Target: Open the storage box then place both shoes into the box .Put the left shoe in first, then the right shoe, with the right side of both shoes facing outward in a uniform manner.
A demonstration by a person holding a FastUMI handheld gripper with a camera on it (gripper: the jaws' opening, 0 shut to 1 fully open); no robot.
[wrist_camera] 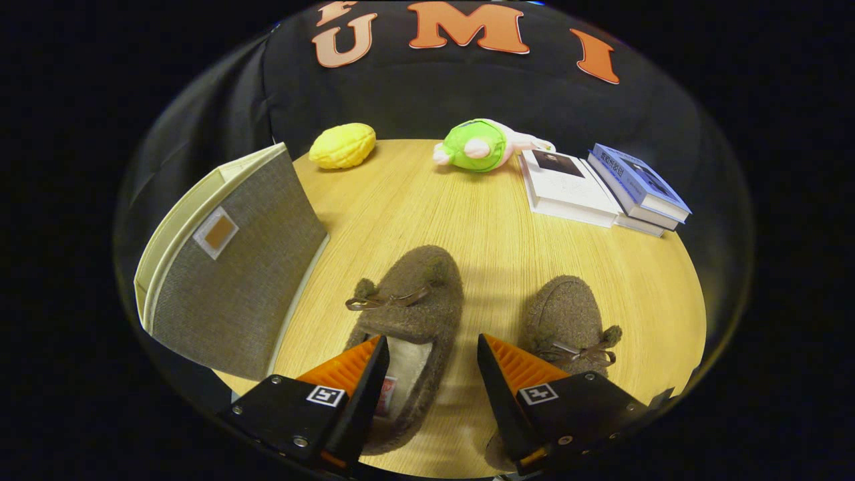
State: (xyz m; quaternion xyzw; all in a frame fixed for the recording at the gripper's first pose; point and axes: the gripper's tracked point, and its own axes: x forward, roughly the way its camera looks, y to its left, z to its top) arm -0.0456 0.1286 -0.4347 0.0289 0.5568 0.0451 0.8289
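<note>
Claw (pixel 433 347) low in the frame, fingers spread wide apart, pinching nothing, hanging over the near end of the worktop (pixel 427 220). Left finger (pixel 364 374) over the open heel end of a brown fuzzy slipper (pixel 411 321), pale lining showing just beside that fingertip; toe pointing away up the frame, small ribbon bow and pom-pom on the top. Touching the slipper or only above it: cannot tell. Right finger (pixel 507 381) over bare wood in the gap between the two shoes, with the second brown slipper (pixel 568 321) just to its right, at lower right of the frame, bow and pom-pom toward the near end, heel partly hidden behind the claw body. Two slippers apart from each other, roughly side by side. At left of the frame, the storage box (pixel 234 267): grey woven fabric, cream edging, a small tag holder on the facing panel, standing tilted on the worktop's left edge, near the first slipper but not touching it; open or closed not clear from this angle. Farther up, near the far rim of the round wooden worktop, a yellow lumpy toy (pixel 342 145) at upper left, a green and pink plush toy (pixel 477 145) at upper centre, and at upper right a white book (pixel 568 187) beside a stack of blue books (pixel 638 190).
</note>
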